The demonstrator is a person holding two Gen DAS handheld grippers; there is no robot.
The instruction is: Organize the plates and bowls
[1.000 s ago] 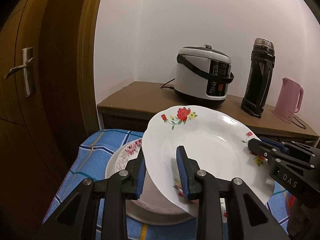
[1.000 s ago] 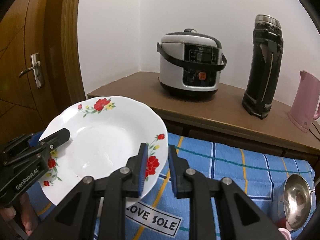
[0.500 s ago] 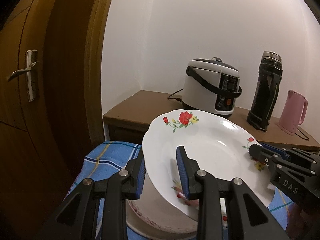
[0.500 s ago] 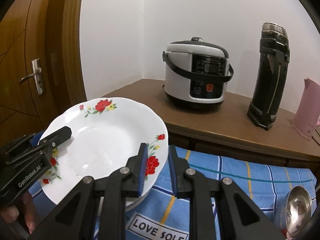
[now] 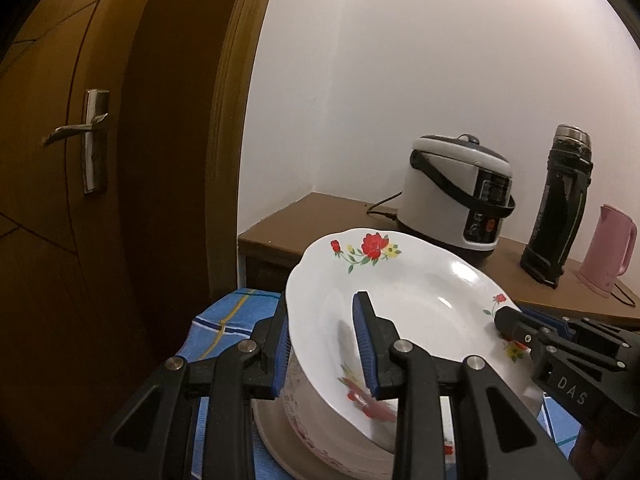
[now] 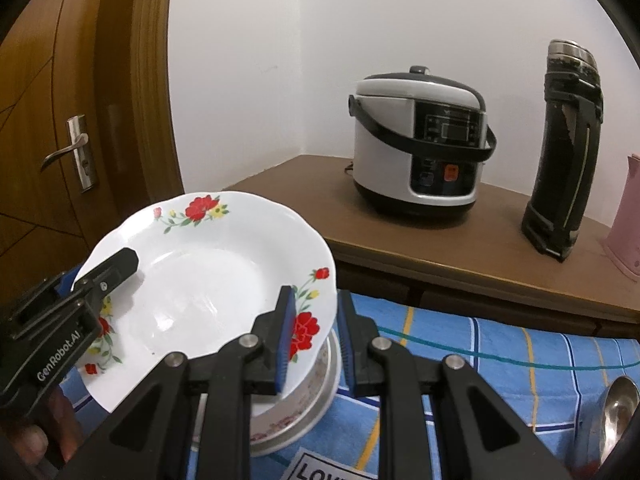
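Over blue checked cloth (image 6: 500,344): flowered plate (image 6: 208,280) pinched by left gripper (image 5: 322,344) and right gripper (image 6: 314,338), just above bowl stack (image 6: 296,412), could slip, tip, crack.

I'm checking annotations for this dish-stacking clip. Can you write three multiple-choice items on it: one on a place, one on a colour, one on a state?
1. Where does the rice cooker stand?
A. on the brown sideboard
B. on the blue cloth
C. on the floor

2. What colour is the kettle?
A. green
B. pink
C. white

3. How is the floral plate held?
A. by the left gripper alone
B. it lies free on the stack
C. by both, with the right gripper too

Answers:
1 A, it sits beside the black flask on the wood top.
2 B, its body is pale pink.
3 C, each gripper's jaws clamp an opposite rim.
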